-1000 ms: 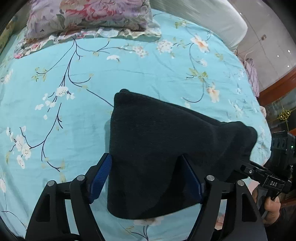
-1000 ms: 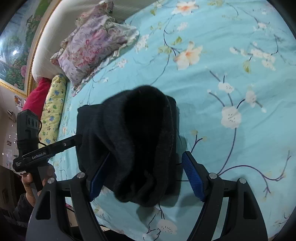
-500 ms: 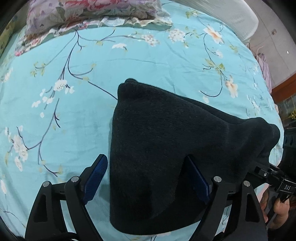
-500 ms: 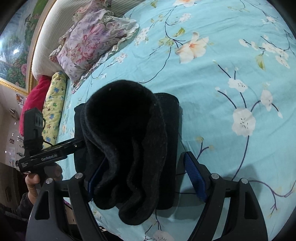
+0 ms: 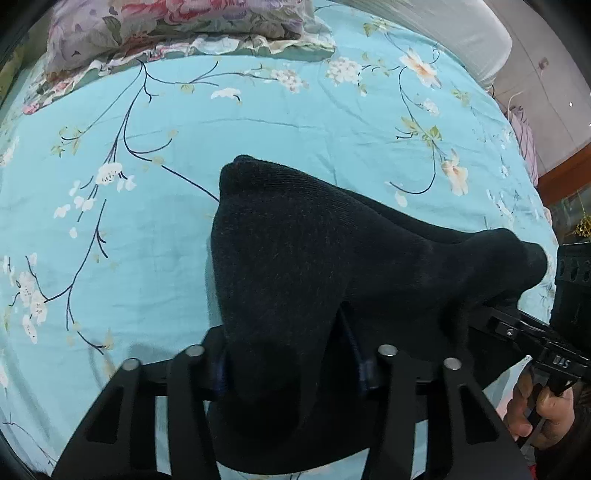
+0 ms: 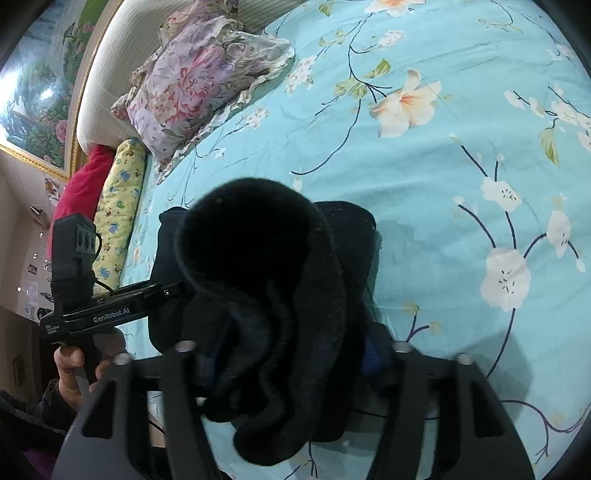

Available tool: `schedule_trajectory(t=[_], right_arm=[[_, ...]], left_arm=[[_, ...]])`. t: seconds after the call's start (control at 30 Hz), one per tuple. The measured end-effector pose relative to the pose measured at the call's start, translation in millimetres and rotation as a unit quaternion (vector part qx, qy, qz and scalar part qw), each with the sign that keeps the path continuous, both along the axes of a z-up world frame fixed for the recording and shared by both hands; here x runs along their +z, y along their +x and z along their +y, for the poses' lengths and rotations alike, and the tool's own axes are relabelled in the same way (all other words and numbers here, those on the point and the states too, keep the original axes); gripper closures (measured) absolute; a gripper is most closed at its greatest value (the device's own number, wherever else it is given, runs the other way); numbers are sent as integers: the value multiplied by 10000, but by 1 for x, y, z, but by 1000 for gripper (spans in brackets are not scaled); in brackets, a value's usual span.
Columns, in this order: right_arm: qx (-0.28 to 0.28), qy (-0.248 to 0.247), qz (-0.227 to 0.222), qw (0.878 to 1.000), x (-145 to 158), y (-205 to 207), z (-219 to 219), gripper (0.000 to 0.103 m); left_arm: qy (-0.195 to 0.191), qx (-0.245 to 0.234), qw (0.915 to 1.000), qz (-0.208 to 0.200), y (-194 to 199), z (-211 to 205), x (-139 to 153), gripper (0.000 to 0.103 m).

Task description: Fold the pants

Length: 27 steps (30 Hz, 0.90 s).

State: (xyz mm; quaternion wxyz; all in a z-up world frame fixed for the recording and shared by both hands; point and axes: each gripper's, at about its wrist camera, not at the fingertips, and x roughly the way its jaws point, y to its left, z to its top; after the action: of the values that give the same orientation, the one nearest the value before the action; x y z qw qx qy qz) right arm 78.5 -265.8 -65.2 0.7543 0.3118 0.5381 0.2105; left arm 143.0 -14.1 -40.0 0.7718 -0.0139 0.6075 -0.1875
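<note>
Nearest the lens, the left tool [image 5: 291, 363] is clenching a bunched fold of the black pants [image 5: 314, 258], and the right tool [image 6: 288, 360] is pinching another thick roll of the same soft, knitted fabric [image 6: 266, 280]. The pants are lying folded in a bundle on the turquoise floral bedsheet [image 5: 110, 240]. Farther back, a frilled floral pillow [image 6: 192, 81] is resting against the padded headboard [image 6: 99, 99].

The pants [image 5: 314, 266] lie on the bed [image 5: 258, 122], between both grippers. The pillow [image 5: 177, 26] sits behind them, far back.
</note>
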Motion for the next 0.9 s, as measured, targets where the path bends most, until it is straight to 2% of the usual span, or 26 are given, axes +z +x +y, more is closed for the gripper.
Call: schedule_trajectory(t=[0.1,0.27,0.67,0.9], right_arm=[[65,-35,-61,10000,6,0,2,56],[112,-27,-152,9998,16,4,6,59],[483,174,-537,9972,45,28,42,60],[775,273,-681,9943,54,51,75,60]], left_arm=[[-20,5,10000,-5,-3,3,8,67],[-22,5,10000,-70,-7,7,23,72],[231,510,9972,-488,-9,50,63,73],[490,857,9928,-674,-4,81,73,73]])
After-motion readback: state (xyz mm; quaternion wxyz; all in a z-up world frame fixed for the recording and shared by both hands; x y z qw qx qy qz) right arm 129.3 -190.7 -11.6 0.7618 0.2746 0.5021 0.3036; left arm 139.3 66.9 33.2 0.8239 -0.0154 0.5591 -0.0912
